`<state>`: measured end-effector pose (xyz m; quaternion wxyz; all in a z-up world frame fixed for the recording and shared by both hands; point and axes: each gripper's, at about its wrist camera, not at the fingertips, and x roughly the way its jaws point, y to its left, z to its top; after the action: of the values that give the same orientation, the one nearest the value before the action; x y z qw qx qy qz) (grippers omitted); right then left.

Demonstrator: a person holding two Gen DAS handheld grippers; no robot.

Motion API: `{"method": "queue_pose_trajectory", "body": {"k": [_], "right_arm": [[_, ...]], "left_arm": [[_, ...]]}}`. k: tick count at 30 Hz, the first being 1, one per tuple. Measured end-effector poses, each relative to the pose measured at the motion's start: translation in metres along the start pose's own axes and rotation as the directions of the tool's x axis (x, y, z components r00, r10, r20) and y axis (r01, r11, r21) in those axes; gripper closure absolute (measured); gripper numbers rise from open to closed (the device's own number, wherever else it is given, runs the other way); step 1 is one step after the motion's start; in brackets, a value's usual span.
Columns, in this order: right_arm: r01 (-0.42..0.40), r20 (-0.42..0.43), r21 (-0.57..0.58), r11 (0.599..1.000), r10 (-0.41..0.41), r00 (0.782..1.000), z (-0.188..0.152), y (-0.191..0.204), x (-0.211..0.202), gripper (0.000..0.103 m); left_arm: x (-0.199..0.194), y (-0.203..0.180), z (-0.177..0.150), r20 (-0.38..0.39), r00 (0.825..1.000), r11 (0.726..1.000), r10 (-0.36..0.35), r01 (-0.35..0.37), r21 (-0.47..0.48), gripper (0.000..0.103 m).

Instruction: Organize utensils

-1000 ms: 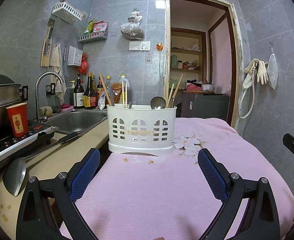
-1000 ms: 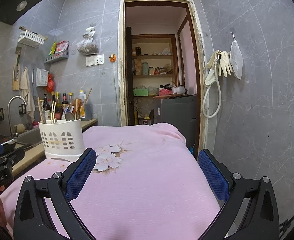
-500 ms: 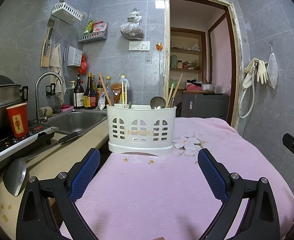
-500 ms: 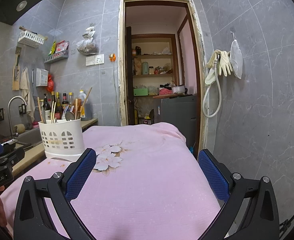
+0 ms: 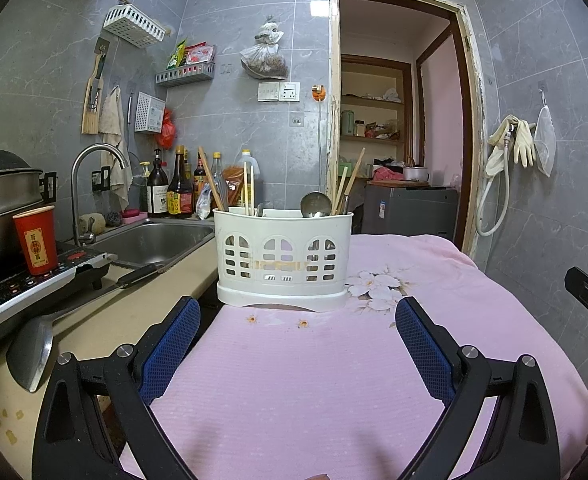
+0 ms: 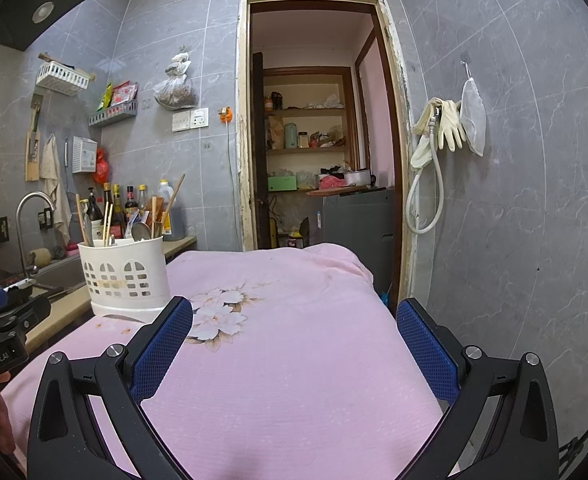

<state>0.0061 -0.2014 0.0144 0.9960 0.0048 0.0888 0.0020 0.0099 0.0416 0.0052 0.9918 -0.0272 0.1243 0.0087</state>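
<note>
A white slotted utensil holder (image 5: 283, 258) stands on the pink flowered cloth (image 5: 294, 380), straight ahead of my left gripper (image 5: 297, 344), which is open and empty a little short of it. The holder has several wooden chopsticks (image 5: 247, 188) and a metal ladle (image 5: 315, 205) standing in it. In the right wrist view the holder (image 6: 125, 276) is at the left, and my right gripper (image 6: 294, 344) is open and empty over the cloth (image 6: 294, 360), to the right of the holder.
A counter at the left has a sink (image 5: 154, 240), a tap (image 5: 90, 176), sauce bottles (image 5: 174, 188), a red cup (image 5: 36, 240) on a cooktop, a pot (image 5: 2, 192) and a cleaver (image 5: 34, 348). A doorway (image 6: 322, 140) opens behind. A grey tiled wall stands at the right.
</note>
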Motion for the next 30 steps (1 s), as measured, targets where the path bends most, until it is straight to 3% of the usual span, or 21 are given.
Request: {"method": "queue_pose_trajectory", "body": {"k": [16,30], "right_arm": [[-0.002,-0.002,0.002,1.0,0.002,1.0,-0.0011,0.0006,-0.001,0.0],[-0.002,-0.007,0.003,1.0,0.002,1.0,-0.0045,0.0051,-0.004,0.0]], "left_arm": [[0.0006,0.0015,0.0014,-0.013,1.0,1.0,-0.007,0.007,-0.011,0.007],[0.0036,0.0056,0.0004,-0.018,0.999,1.0,0.028,-0.028,-0.01,0.007]]}}
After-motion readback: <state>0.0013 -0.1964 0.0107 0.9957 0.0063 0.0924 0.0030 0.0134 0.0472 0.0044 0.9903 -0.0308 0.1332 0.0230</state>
